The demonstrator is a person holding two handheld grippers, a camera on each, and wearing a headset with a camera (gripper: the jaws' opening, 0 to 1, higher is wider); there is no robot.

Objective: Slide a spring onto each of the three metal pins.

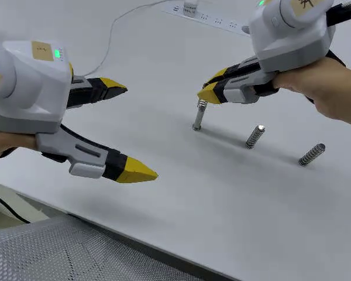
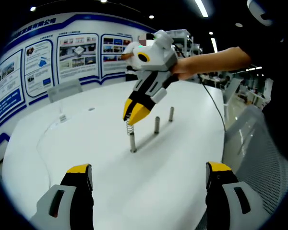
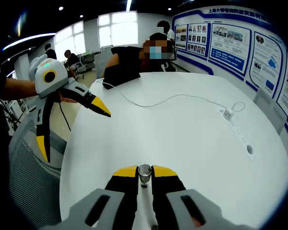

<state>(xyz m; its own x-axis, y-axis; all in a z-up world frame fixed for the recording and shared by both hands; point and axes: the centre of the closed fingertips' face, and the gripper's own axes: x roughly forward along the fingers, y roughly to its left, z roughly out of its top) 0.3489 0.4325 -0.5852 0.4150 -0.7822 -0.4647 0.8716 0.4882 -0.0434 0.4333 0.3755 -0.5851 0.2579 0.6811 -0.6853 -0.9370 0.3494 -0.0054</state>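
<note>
Head view: right gripper pinches coiled steel spring atop last bare metal pin, release due next; left gripper gapes empty.

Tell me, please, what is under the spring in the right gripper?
A bare metal pin stands upright on the white table right under the spring, which the right gripper pinches. The coils hide whether the pin's tip is already inside.

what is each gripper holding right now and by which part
The right gripper pinches a spring near its upper end, over a pin. The left gripper is open, holding nothing.
</note>
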